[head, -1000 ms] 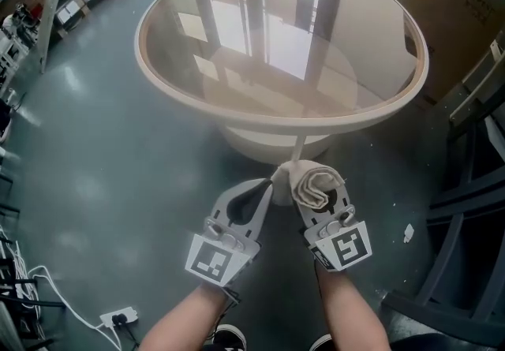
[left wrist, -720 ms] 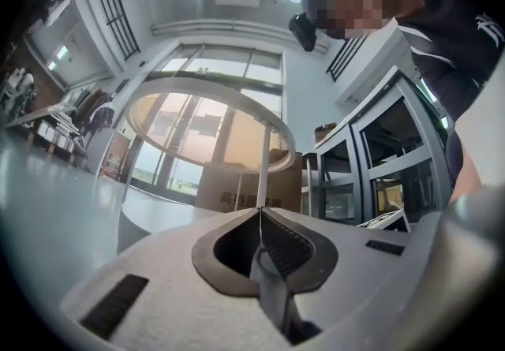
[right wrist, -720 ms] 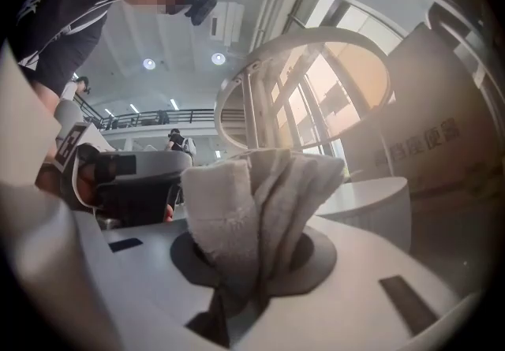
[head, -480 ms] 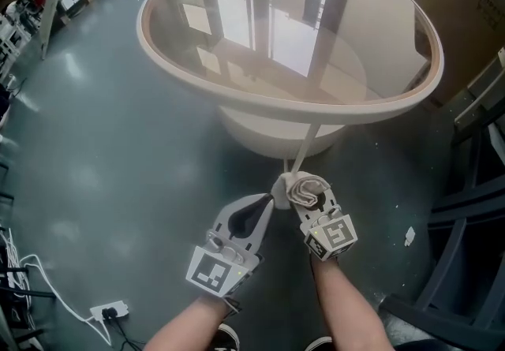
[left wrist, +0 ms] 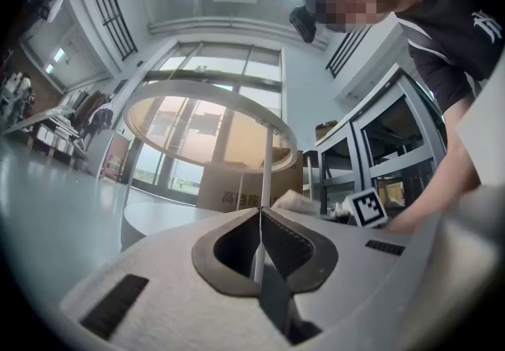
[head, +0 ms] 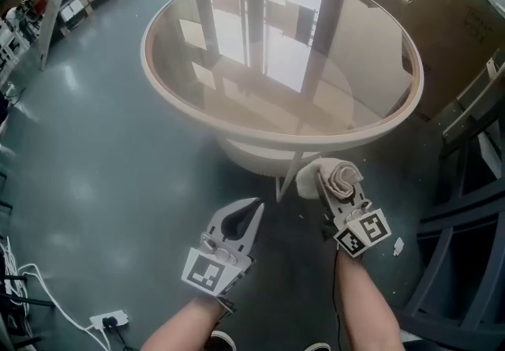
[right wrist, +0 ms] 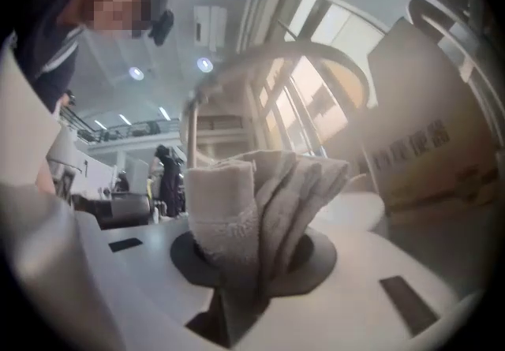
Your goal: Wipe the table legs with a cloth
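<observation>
1. My right gripper point(head: 327, 184) is clamped on a rolled beige cloth point(head: 338, 176). In the right gripper view the cloth point(right wrist: 260, 199) stands up from between the dark pads point(right wrist: 316, 251) in thick folds.
2. My left gripper point(head: 254, 207) holds nothing. In the left gripper view its jaws point(left wrist: 259, 219) are drawn together to a thin slit.
3. Ahead is a round table with a glass top and a cream rim point(head: 147, 57). A pale, round base point(head: 241, 156) sits on the floor beneath it.
4. A thin pale table leg point(head: 288, 174) slants down from under the near rim to the floor. From the left gripper it shows as a slim white post point(left wrist: 267, 168) straight ahead of the jaw tips.
5. In the head view the cloth sits just to the right of that leg, below the rim. I cannot tell whether it touches.
6. The left gripper's tip lies low, just left of the leg's foot and apart from it.
7. In the right gripper view a blurred pale post point(right wrist: 189, 132) rises just left of the cloth.
8. The floor point(head: 87, 184) is glossy grey.
9. A brown cardboard box point(head: 465, 18) stands behind the table on the right, and a dark metal frame point(head: 461, 211) lies along the right edge.
10. A power strip point(head: 110, 316) with a white cable lies at the lower left.
</observation>
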A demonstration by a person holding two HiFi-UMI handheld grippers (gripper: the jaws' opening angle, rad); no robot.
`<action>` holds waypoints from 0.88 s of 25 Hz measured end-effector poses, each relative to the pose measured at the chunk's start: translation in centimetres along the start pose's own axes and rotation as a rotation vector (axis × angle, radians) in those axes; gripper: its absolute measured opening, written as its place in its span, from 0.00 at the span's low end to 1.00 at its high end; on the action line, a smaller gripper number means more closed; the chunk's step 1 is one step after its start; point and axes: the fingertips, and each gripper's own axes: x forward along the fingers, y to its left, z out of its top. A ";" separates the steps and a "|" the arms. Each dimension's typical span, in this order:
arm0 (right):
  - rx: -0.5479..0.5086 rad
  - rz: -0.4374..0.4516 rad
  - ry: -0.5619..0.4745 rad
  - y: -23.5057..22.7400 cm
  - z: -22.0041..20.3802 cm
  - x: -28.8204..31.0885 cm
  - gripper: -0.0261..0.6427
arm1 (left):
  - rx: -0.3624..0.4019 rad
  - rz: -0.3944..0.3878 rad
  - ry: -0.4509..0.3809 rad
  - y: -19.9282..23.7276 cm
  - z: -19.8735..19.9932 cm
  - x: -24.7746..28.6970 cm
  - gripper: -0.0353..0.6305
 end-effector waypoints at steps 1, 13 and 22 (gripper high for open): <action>-0.028 0.076 -0.068 1.0 3.5 1.0 0.17 | 0.001 -0.002 -0.007 0.0 0.4 0.3 0.06; -0.183 0.488 -0.138 8.8 9.1 2.5 0.16 | -0.034 -0.010 0.016 -0.6 0.8 1.4 0.06; -0.155 0.385 0.038 6.7 -0.9 2.2 0.16 | -0.023 -0.026 0.031 -0.8 -1.1 1.5 0.06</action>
